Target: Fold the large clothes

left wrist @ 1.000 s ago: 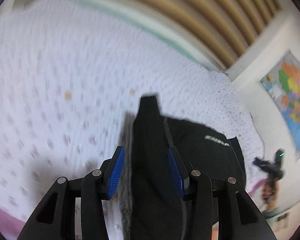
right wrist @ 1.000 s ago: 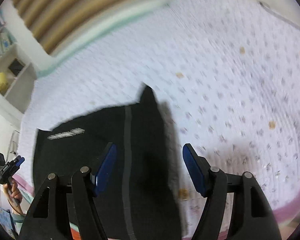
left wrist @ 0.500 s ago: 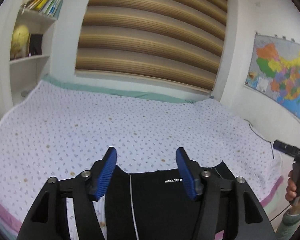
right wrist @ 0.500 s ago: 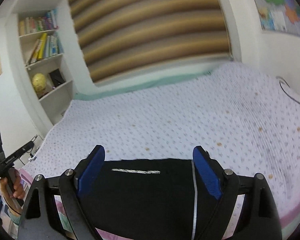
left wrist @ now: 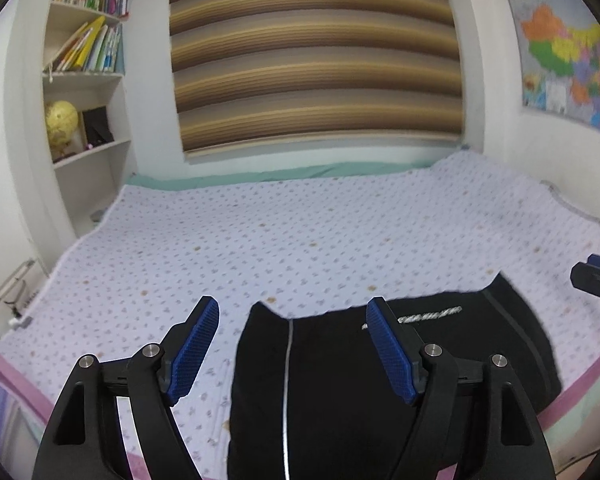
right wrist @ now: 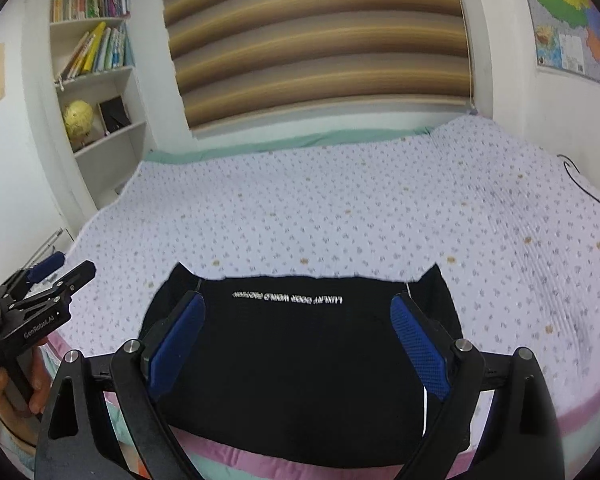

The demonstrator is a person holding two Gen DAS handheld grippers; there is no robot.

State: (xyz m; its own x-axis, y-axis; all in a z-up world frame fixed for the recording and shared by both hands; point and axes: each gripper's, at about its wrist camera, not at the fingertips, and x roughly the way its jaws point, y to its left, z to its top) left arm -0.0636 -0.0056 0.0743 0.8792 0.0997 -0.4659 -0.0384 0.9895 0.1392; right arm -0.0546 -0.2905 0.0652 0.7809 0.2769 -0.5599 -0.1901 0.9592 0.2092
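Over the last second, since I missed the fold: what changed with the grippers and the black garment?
Both grippers let go and drew back and up: the left gripper and right gripper had black cloth between their pads; their jaws have just been opening and now stand clear. The black garment lies folded flat at the bed edge. Bed, blind and shelves are unchanged.

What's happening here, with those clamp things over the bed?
A person is folding clothes with a hand-held two-finger gripper in each hand. A black garment with white lettering lies folded flat at the near edge of the bed's white dotted quilt. Both the left gripper and the right gripper have just been opening, and they hang above the garment with nothing between their blue pads. Neither holds the cloth now.
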